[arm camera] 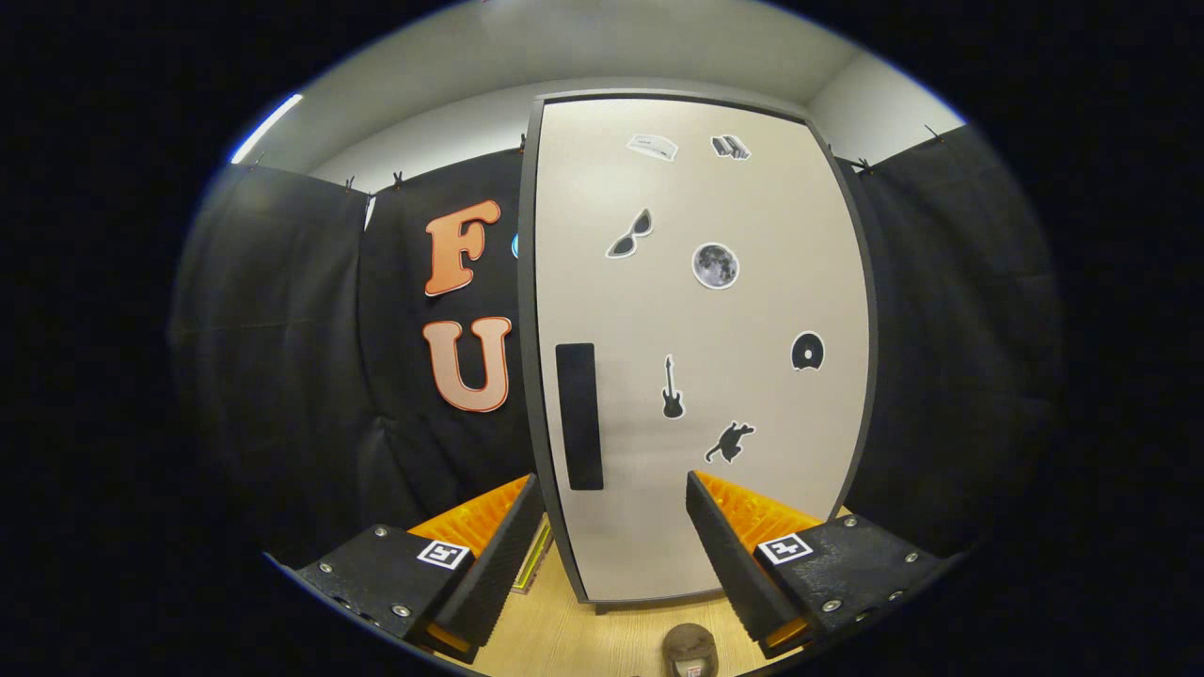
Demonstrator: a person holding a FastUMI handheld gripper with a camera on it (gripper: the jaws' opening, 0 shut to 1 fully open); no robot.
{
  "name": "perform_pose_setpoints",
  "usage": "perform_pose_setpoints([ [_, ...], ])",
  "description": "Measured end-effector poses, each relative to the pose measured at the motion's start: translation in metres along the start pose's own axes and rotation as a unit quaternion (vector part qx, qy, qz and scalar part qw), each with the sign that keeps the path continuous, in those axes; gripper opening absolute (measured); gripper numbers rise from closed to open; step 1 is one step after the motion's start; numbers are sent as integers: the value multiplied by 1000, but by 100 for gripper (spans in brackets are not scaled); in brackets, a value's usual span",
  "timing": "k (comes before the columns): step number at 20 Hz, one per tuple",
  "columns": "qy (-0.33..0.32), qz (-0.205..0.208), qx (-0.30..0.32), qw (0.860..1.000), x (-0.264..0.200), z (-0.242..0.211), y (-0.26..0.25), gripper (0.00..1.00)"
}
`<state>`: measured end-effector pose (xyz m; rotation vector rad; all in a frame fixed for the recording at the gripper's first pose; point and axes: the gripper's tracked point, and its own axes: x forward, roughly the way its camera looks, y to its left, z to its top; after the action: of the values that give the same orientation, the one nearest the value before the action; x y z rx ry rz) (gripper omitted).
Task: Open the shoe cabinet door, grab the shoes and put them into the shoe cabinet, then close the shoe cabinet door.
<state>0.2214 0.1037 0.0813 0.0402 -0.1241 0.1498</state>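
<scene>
Shut pale stickered cabinet door [701, 348], gripper [611, 512] jaws apart.

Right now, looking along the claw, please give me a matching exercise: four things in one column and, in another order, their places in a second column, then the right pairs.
Things:
1. black handle
2. guitar sticker
3. shoe
4. claw

Places:
A. on the wooden floor, below the cabinet door
B. open, fingers apart before the closed door
C. near the door's edge beside the black cloth wall
D. mid door, between the handle and the cat sticker

Pairs: 1-C, 2-D, 3-A, 4-B
</scene>
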Motion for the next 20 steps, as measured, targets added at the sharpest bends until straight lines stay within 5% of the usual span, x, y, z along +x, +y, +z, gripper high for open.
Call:
perform_pose_setpoints([
  [13,-8,15,4,1000,91,8,22,92],
  [17,-7,8,2,1000,106,6,22,80],
  [20,-1,9,-9,1000,110,2,25,55],
])
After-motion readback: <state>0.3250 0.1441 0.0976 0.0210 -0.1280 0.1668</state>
